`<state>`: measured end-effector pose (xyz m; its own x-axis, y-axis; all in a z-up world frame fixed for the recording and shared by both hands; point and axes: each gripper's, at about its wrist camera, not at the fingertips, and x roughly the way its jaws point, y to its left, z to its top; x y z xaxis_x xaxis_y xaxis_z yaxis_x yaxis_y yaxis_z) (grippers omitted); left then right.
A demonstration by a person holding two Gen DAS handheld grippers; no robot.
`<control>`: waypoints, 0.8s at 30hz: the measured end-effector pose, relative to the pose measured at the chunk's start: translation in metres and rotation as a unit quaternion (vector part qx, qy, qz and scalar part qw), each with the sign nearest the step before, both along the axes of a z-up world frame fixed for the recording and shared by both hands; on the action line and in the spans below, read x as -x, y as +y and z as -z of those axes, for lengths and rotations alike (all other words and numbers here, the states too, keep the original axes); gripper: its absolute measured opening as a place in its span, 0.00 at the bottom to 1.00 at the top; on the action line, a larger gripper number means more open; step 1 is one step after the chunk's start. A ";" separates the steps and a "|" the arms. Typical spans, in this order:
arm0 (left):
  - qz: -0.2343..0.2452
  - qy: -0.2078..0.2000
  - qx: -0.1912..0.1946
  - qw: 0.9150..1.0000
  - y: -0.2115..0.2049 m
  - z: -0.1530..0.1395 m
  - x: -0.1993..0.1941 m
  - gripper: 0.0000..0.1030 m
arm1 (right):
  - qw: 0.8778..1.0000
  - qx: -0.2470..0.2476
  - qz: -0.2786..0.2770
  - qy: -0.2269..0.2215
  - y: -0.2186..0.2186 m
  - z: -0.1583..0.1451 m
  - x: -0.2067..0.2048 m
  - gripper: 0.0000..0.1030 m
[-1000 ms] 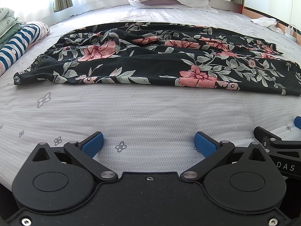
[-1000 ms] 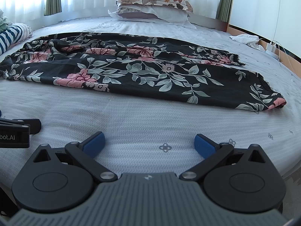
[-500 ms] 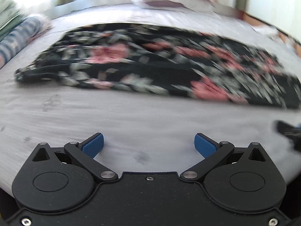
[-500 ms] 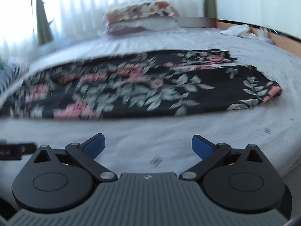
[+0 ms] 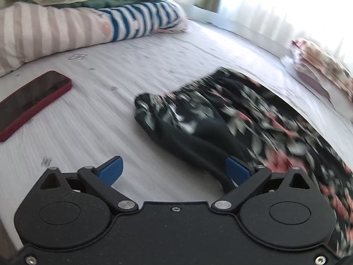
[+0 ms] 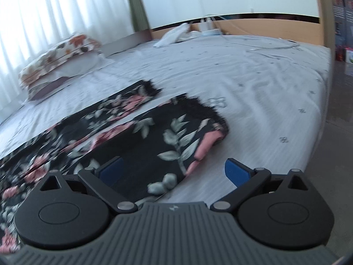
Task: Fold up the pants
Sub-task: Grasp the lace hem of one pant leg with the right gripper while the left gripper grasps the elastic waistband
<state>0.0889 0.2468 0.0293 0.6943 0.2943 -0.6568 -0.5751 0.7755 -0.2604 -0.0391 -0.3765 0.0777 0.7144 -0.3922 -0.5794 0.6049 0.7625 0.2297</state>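
Black floral pants lie spread flat across the grey bed sheet. In the left wrist view I face their waistband end. My left gripper is open and empty, its right pad at the waistband's near edge. In the right wrist view the two leg cuffs lie ahead. My right gripper is open and empty, low over the near leg, with the leg's hem corner between its jaws.
A red phone lies on the sheet to the left of the waistband. Striped and green folded bedding is stacked behind it. Floral pillows sit at the bed's head. A white cloth and chargers lie at the far side. The bed edge drops off on the right.
Both grippers have swung apart and moved in, the left to the waistband end and the right to the cuff end. Both stay open.
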 end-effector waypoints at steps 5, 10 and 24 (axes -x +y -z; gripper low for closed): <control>-0.025 0.003 0.035 0.999 0.021 0.018 -0.025 0.85 | 0.998 -0.028 0.048 0.015 -0.027 0.011 -0.010 0.89; -0.049 -0.035 0.047 0.997 0.030 0.027 -0.034 0.84 | 0.997 -0.053 0.054 0.018 -0.042 0.022 -0.017 0.80; -0.069 -0.022 -0.038 0.997 0.024 0.009 -0.036 0.03 | 0.998 -0.019 0.046 0.024 -0.059 0.006 -0.043 0.08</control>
<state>0.1251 0.2712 0.0207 0.6714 0.4366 -0.5988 -0.6671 0.7080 -0.2318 0.0035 -0.4356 0.0713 0.6471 -0.4311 -0.6288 0.6829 0.6945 0.2266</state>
